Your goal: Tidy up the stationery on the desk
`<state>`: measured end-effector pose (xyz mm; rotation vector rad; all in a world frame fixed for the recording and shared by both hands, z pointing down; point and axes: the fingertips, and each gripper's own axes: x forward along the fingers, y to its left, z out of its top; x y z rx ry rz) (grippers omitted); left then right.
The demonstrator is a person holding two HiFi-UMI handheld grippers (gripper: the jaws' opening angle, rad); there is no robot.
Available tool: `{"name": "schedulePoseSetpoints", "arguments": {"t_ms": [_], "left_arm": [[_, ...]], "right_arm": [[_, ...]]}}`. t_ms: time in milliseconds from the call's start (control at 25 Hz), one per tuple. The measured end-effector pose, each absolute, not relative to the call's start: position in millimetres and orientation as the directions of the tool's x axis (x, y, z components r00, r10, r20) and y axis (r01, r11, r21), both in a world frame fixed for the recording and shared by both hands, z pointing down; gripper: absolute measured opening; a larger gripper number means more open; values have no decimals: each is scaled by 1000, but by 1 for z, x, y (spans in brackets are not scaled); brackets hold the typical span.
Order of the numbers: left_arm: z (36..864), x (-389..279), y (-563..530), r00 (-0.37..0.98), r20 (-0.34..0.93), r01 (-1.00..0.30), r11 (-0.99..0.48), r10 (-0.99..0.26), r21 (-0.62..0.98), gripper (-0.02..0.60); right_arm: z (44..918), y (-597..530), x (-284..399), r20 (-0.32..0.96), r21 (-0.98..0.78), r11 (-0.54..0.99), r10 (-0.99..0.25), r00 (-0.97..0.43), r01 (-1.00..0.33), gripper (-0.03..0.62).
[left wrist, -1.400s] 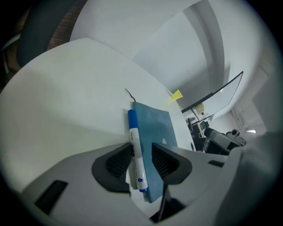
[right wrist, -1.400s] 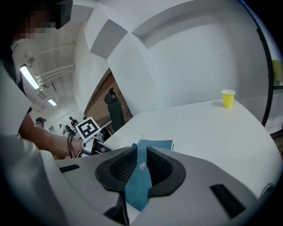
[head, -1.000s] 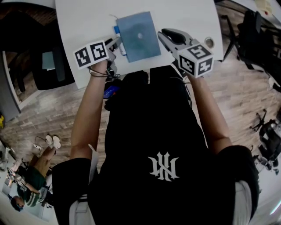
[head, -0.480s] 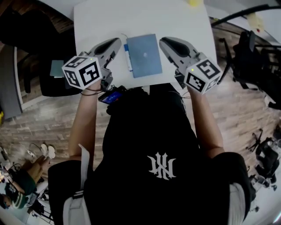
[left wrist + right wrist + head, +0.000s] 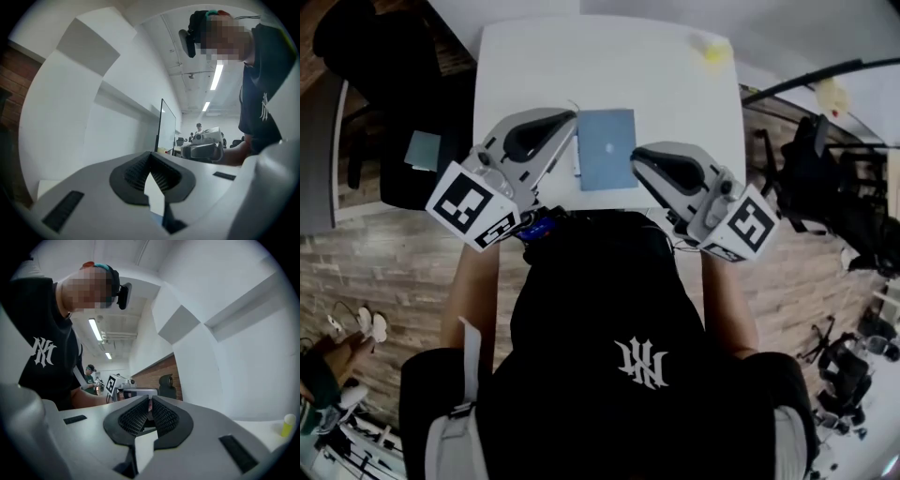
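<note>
On the white desk [image 5: 609, 66], close to its near edge, a blue notebook [image 5: 607, 150], flat and closed. Just beside the notebook's left edge, a pen [image 5: 576, 161], partly hidden beneath the tip of the left gripper [image 5: 570, 116]. At the desk's far right corner, a small yellow thing [image 5: 711, 51], too blurred to name.

Above the near edge of the desk, 2 grippers, 1 at each side of the notebook, tips angled in toward it. Left gripper: jaws closed, pad against pad, nothing gripped. Right gripper [image 5: 636, 159]: jaws just drawn together, only a thin slit left between the pads, nothing in it. Both held clear of notebook and pen, touching neither.

In each gripper view, the other gripper across the gap, held in a bare forearm, with white wall and ceiling lights beyond. In the right gripper view, the yellow thing again, low at the right on the desk.
</note>
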<state>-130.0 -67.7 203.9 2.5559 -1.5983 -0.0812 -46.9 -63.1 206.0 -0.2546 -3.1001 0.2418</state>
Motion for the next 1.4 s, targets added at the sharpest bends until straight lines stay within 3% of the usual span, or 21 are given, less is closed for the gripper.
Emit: {"name": "schedulePoseSetpoints", "arguments": {"t_ms": [440, 920, 1400], "left_arm": [[215, -89, -25, 408, 87, -908, -394, -909, 143, 2], [232, 11, 13, 412, 169, -905, -379, -895, 193, 2], [236, 53, 38, 396, 200, -916, -371, -896, 154, 2]], "right_arm": [[201, -34, -10, 30, -91, 962, 262, -965, 258, 49], [220, 12, 93, 48, -122, 946, 306, -951, 299, 49], [223, 31, 122, 20, -126, 930, 351, -936, 346, 48]]}}
